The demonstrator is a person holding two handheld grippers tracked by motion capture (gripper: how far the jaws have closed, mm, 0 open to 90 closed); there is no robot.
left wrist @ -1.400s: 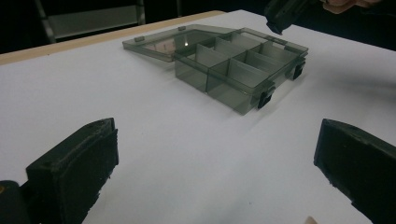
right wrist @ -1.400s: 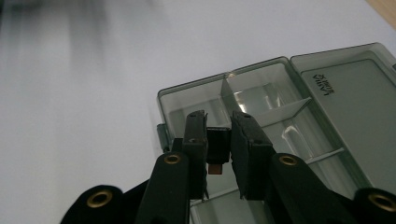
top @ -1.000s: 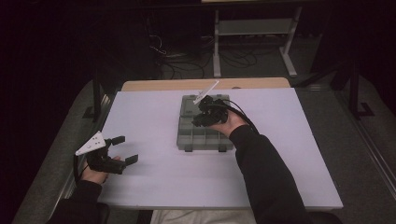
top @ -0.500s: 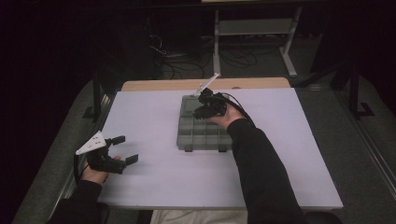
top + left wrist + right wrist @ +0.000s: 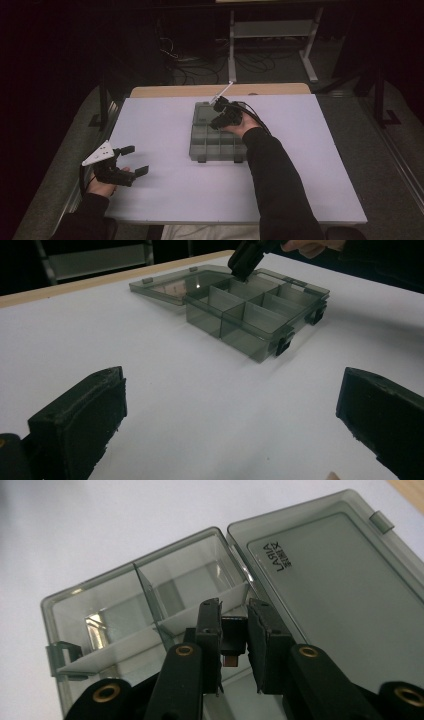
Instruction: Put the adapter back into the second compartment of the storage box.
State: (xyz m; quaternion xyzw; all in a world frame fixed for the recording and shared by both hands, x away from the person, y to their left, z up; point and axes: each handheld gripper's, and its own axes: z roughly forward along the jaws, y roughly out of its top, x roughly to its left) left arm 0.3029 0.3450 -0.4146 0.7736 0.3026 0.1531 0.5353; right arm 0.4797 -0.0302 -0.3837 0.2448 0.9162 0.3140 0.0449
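Right claw over the open box, a small part pinched in it

The right claw [image 5: 234, 645] is closed on a small black piece [image 5: 233, 632] and hangs just above the far compartments of the grey box [image 5: 216, 145], beside the hinge, with the lid [image 5: 345, 580] lying flat behind. The right gripper view shows the piece; from the high view it is hidden. The left claw [image 5: 131, 160] rests wide and empty at the table's [image 5: 165, 200] near left, well apart.
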